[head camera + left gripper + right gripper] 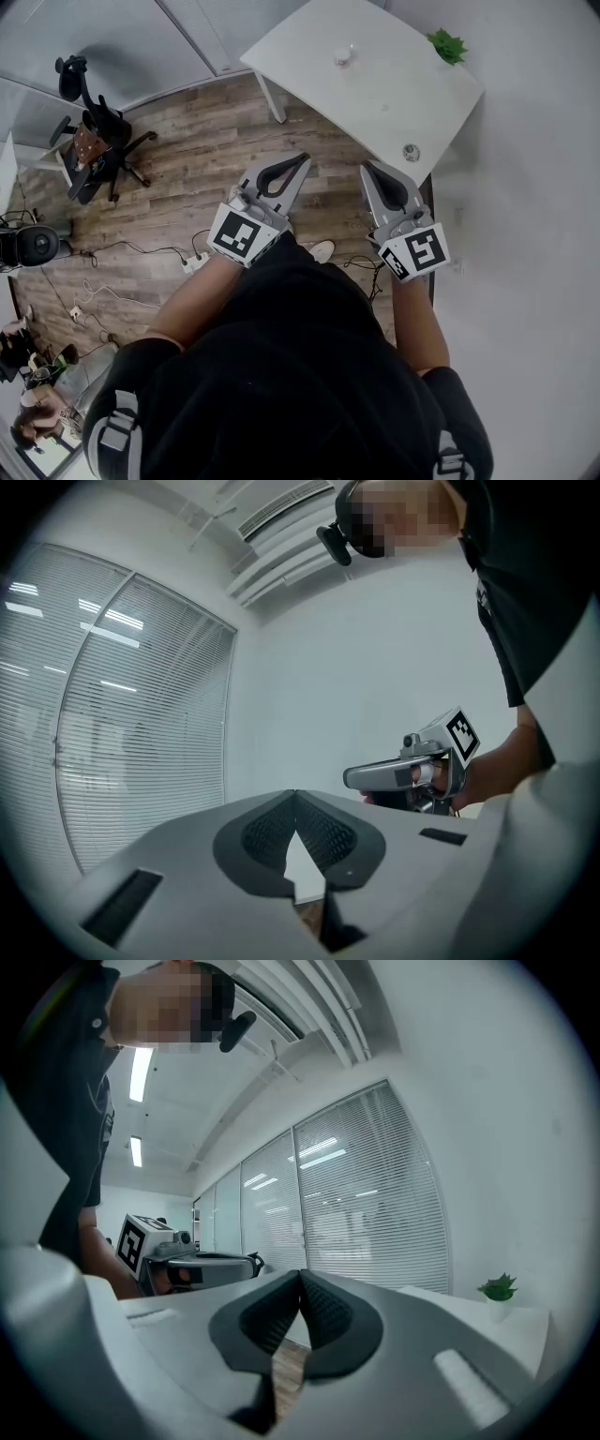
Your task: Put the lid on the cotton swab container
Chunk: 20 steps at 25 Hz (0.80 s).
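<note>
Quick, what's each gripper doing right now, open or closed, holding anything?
Left gripper: closed, holding nothing.
Right gripper: closed, holding nothing.

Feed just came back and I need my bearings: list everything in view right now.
table: one, white, top of head view
small round object: one, white, far part of table, too small to identify
small round disc: one, greyish, table's near edge
plant: one, green, table corner at upper right
office chair: one, black, wood floor at left
cables: several, dark and white, floor at lower left
blinds: several panels, white, wall in gripper views
left gripper: one, grey, short of table, shut, empty
right gripper: one, grey, short of table, shut, empty
</note>
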Available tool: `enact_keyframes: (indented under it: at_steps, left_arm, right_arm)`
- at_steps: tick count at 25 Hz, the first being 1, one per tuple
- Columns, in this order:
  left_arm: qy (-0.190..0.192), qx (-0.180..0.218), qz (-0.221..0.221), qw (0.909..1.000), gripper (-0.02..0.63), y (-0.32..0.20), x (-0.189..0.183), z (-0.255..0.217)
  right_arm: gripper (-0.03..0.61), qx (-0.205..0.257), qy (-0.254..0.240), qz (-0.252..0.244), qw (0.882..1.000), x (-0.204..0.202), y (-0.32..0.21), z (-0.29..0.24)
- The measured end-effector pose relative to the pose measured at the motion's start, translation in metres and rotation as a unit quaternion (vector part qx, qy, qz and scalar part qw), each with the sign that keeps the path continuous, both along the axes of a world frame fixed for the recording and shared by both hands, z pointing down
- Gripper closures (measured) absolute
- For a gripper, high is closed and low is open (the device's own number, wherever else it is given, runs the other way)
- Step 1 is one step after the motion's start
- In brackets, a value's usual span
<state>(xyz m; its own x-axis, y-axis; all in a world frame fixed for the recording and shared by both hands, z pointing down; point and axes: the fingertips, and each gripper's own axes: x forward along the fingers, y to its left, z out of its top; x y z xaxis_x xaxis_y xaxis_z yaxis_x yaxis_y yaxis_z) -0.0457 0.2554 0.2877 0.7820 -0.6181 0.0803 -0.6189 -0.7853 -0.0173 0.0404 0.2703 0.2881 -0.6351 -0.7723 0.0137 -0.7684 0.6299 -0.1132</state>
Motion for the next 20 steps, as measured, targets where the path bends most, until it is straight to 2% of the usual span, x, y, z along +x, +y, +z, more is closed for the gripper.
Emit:
enact_keyframes:
  at_steps: [5,8,10,13,17,20]
  left_arm:
    - [-0.001,-0.001,-0.003,1.0000,0.606,0.000,0.001,0.000]
    - [0.005,0.018,-0.009,0.9998,0.597,0.001,0.002,-0.007]
    - [0.017,0.030,-0.007,0.9994,0.549,-0.001,0.005,-0.012]
    - [0.001,0.008,-0.004,1.0000,0.465,-0.003,0.006,-0.004]
    - [-0.021,0.007,-0.008,0.9997,0.340,-0.008,0.009,0.001]
    - [-0.020,0.001,-0.011,0.9997,0.306,-0.015,0.008,0.005]
  right_arm:
    - [0.552,0.003,-0.001,0.006,1.000,0.005,0.000,0.000]
    - [0.491,0.000,-0.002,0.009,1.000,0.008,0.001,0.000]
    - [0.461,0.000,-0.002,0.012,1.000,0.011,-0.001,0.000]
    - [0.419,0.003,-0.011,0.020,1.000,0.017,-0.005,-0.002]
    - [0.344,0.006,-0.015,0.026,1.000,0.025,-0.010,-0.005]
    - [0.307,0.007,-0.006,0.027,1.000,0.027,-0.017,-0.004]
